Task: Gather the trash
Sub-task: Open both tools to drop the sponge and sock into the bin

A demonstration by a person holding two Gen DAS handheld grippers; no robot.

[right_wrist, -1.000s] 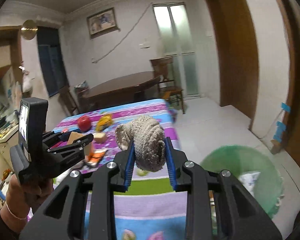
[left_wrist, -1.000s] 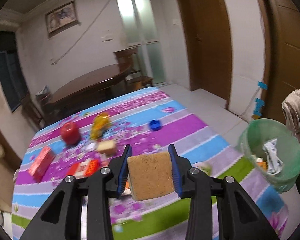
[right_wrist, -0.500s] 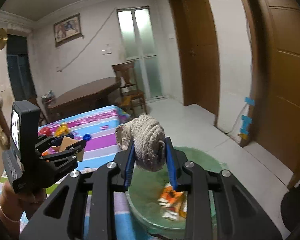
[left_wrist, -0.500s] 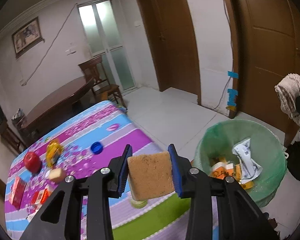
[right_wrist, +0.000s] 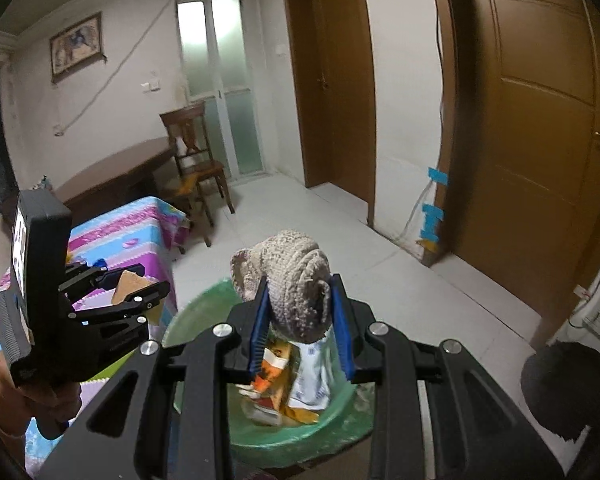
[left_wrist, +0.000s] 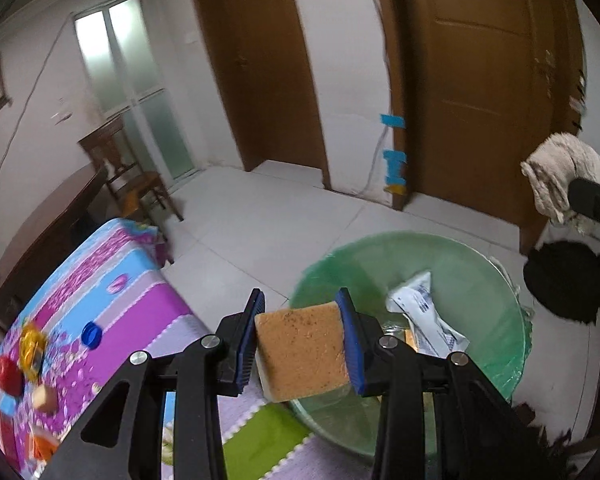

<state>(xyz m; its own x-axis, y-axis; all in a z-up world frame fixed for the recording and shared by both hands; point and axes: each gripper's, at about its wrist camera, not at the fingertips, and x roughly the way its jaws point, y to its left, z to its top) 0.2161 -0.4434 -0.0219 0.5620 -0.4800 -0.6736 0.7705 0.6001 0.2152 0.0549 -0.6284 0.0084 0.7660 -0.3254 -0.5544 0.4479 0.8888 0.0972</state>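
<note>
My left gripper (left_wrist: 301, 334) is shut on a tan sponge (left_wrist: 302, 350) and holds it above the near rim of the green trash bin (left_wrist: 500, 304). My right gripper (right_wrist: 299, 316) is shut on a balled grey-beige cloth (right_wrist: 292, 272), held over the same bin (right_wrist: 204, 312). The bin holds wrappers (left_wrist: 424, 312) and orange packets (right_wrist: 274, 364). In the right wrist view the left gripper (right_wrist: 140, 292) with the sponge is at the left, beside the bin. In the left wrist view the cloth (left_wrist: 556, 176) shows at the far right.
A table with a striped, flowered cloth (left_wrist: 112, 300) stands left of the bin and carries a blue cap (left_wrist: 92, 335), a red apple (left_wrist: 7, 370), a yellow toy (left_wrist: 32, 346) and other small items. A wooden chair (right_wrist: 192, 160), a dark table (right_wrist: 116, 176) and brown doors (right_wrist: 540, 120) lie beyond.
Both grippers have swung right from the table to the bin, each still holding its item. The bin is now close below them.
</note>
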